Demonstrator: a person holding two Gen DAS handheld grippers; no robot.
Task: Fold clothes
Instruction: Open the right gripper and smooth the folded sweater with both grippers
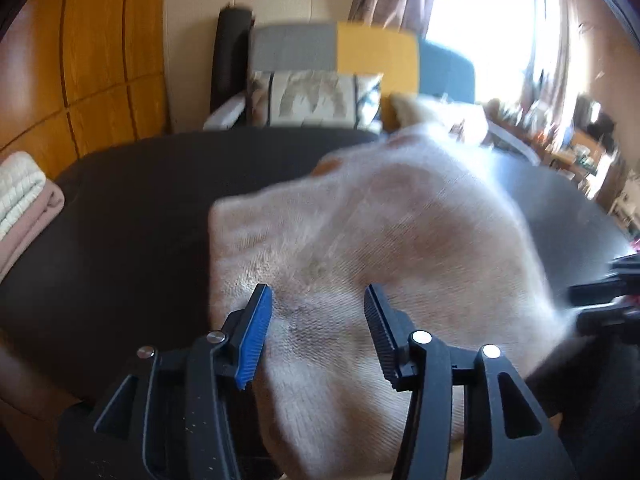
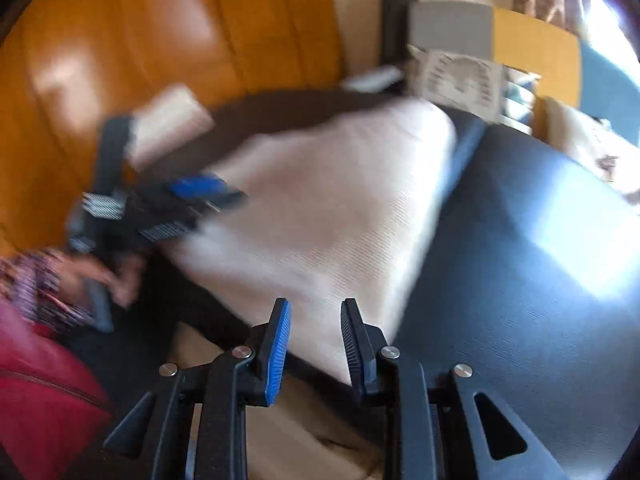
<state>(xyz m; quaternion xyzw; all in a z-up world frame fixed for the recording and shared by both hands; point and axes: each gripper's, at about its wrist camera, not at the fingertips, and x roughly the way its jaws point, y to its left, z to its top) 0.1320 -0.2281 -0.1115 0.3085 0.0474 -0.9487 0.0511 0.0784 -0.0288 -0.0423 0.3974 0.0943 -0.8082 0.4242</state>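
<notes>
Left gripper [image 1: 318, 330] spread wide, grasping nothing, poised over near edge of cream knitted garment [image 1: 380, 240]. Right gripper [image 2: 316, 344] likewise parted, empty, at garment's near corner. Garment lies on dark round table [image 1: 140, 200], near side overhanging; folded stack [image 1: 24, 200] set aside at far left, likely keeping work area free.

Left wrist view: looks forward along the left claw [image 1: 318, 300], close over the cream cloth [image 1: 380, 240], facing the far sofa [image 1: 360, 52].
Right wrist view: low at the near counter [image 2: 520, 260] edge, angled left.
Shared: cloth, counter, sofa.
</notes>
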